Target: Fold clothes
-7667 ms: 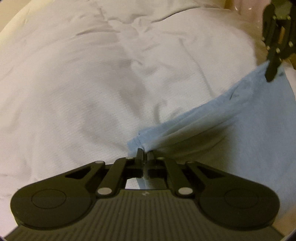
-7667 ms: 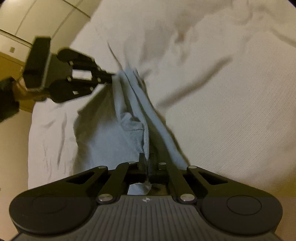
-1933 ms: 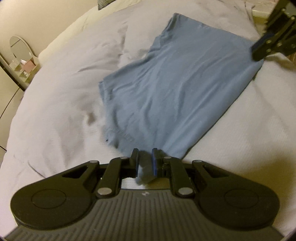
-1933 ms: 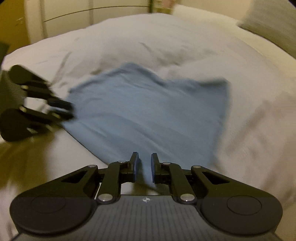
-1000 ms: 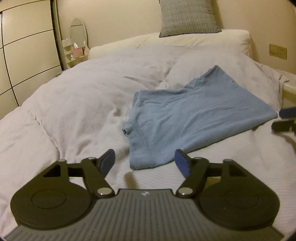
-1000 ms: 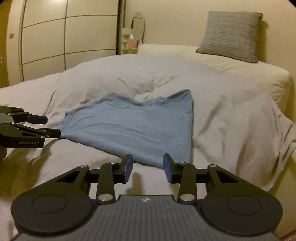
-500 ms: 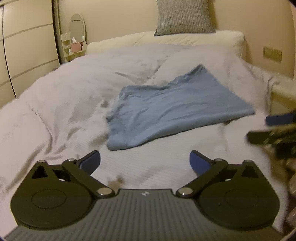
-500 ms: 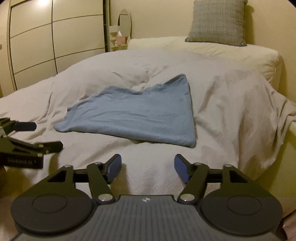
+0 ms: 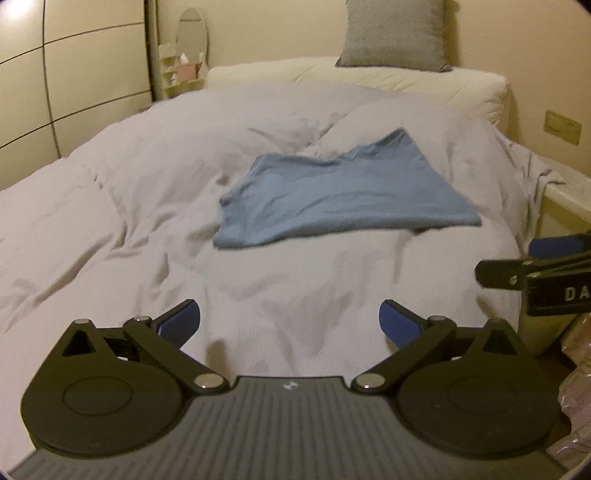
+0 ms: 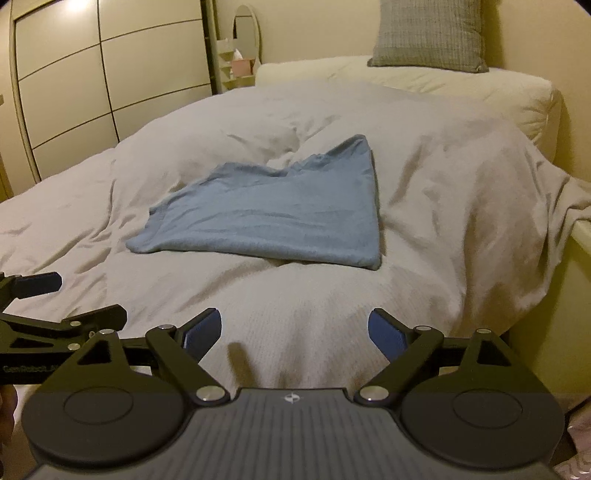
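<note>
left wrist: left hand-held gripper (image 9: 290,325) wide open, empty | right hand-held gripper (image 10: 294,332) same | blue garment (image 10: 273,210) folded on duvet (image 10: 443,192)

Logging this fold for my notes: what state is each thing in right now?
Blue garment: folded, lying flat on the duvet, untouched.
Left hand-held gripper: open, empty, short of the garment.
Right hand-held gripper: open, empty, short of the garment.
Duvet: rumpled, spread over the bed.
Grey cushion: upright at the head.

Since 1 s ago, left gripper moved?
Yes. The left gripper has backed away from the blue garment; the grey cushion sits higher in its view, and more duvet shows.
</note>
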Demonstrator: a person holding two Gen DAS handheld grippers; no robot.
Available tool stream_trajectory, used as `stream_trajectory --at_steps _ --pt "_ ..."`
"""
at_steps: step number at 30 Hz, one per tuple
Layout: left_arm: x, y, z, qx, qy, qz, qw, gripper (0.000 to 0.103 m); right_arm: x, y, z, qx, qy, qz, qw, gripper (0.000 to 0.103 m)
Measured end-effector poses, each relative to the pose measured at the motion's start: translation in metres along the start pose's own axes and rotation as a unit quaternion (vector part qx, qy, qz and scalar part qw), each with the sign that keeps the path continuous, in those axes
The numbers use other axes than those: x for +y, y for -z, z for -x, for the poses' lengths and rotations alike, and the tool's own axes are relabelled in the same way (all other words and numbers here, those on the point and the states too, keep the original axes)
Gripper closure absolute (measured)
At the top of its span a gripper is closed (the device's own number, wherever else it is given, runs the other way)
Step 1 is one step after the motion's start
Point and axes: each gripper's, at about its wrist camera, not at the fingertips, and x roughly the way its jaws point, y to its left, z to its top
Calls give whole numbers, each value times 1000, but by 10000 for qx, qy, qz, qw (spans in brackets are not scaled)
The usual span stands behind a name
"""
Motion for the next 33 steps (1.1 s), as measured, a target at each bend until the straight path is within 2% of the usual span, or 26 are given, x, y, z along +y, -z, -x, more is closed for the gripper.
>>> stream_trajectory --at_steps 6,19,33 --pt "-4 8 2 208 -239 159 9994 1 2 0 13 11 23 13 10000 14" --pt "-12 2 -13 279 -229 76 9993 1 -7 -3 11 23 24 -57 10000 14" --pt "-10 -8 -40 275 -257 126 9992 1 -6 -8 -7 35 27 -50 10000 14"
